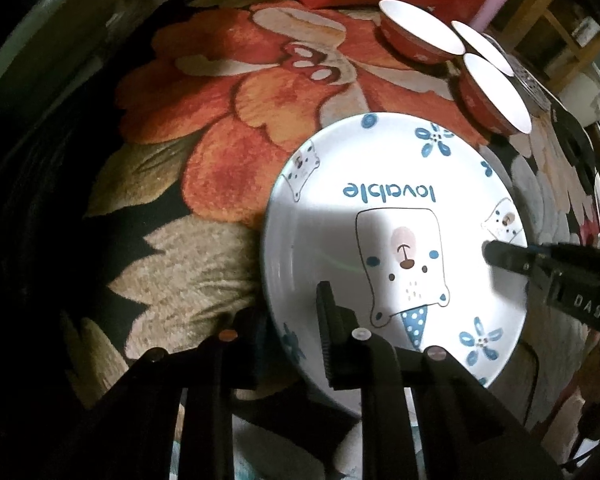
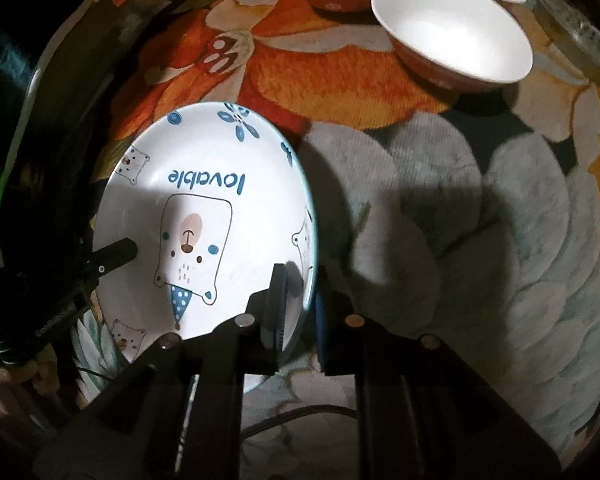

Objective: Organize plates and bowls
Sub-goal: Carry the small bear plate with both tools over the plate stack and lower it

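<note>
Now both grippers pinch the white bear plate (image 1: 392, 208) by opposite rims: left gripper (image 1: 288, 336) and right gripper (image 2: 300, 312), jaws nearly closed, above the flowered cloth (image 1: 228, 120) near three bowls (image 2: 452, 32).

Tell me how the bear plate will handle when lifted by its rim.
The plate looks like glazed ceramic: likely stiff, breakable, somewhat slippery. Both tools, left and right, pinch opposite rims, so it probably stays level; one alone might let it tip.

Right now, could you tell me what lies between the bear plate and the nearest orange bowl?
Nothing but bare flowered tablecloth between the bear plate and the nearest orange bowl, clearest in the right wrist view.
</note>
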Demonstrator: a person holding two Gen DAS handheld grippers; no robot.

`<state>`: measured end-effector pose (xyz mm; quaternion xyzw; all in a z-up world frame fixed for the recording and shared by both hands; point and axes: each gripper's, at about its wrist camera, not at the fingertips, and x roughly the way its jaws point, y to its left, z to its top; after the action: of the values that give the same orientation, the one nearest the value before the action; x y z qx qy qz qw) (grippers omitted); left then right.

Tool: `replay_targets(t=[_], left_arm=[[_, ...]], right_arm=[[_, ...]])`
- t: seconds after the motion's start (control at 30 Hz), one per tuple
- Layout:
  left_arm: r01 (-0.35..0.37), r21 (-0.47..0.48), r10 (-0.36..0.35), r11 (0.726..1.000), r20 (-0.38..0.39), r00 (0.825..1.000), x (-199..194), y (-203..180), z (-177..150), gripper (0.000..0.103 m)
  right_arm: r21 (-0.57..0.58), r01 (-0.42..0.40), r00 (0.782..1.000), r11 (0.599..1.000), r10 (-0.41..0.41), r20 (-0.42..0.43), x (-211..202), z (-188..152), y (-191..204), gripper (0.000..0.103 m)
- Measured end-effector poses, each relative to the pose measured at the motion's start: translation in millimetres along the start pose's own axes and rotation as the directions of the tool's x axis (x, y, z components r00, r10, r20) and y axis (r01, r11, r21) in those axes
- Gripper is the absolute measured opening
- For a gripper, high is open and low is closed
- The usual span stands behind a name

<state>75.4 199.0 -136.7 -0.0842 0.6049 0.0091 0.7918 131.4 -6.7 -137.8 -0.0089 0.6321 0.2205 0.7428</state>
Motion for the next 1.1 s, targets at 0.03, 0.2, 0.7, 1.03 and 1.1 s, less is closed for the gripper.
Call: replay_targets(t=[0.03,0.2,0.7,1.03,1.1], left_arm=[[0.001,0.001,-0.001,1.000,0.004,1.000,-1.8,-1.3,-0.5,0.020],[0.011,0.030,-0.012,0.999,0.040,0.999,-15.1,-16.8,3.0,0.020],[0.092,0.129,-0.107,0.987,0.114,0.988,-52.7,-92.2,21.1,0.020],[0.130,0.246,-0.160,0.961,0.107,0.981,-63.4,-156.4,16.4,0.020],[0.138,0.280,-0.171,0.950,0.096,0.981,-62.4,-174.0,13.1,0.020]], right_arm=[[-0.006,0.003,1.000,1.000,-0.003,0.001,-2.1,-1.0,-0.1,0.013],[-0.031,0.006,1.000,1.000,-0.006,-0.002,-17.4,-0.9,-5.4,0.013],[-0.026,0.092,0.995,0.995,-0.091,0.036,-102.6,4.3,-46.5,0.013],[0.109,0.102,0.991,0.989,-0.110,0.075,-139.1,-33.8,-90.2,0.013],[0.136,0.102,0.990,0.985,-0.113,0.080,-146.5,-44.4,-102.5,0.013]])
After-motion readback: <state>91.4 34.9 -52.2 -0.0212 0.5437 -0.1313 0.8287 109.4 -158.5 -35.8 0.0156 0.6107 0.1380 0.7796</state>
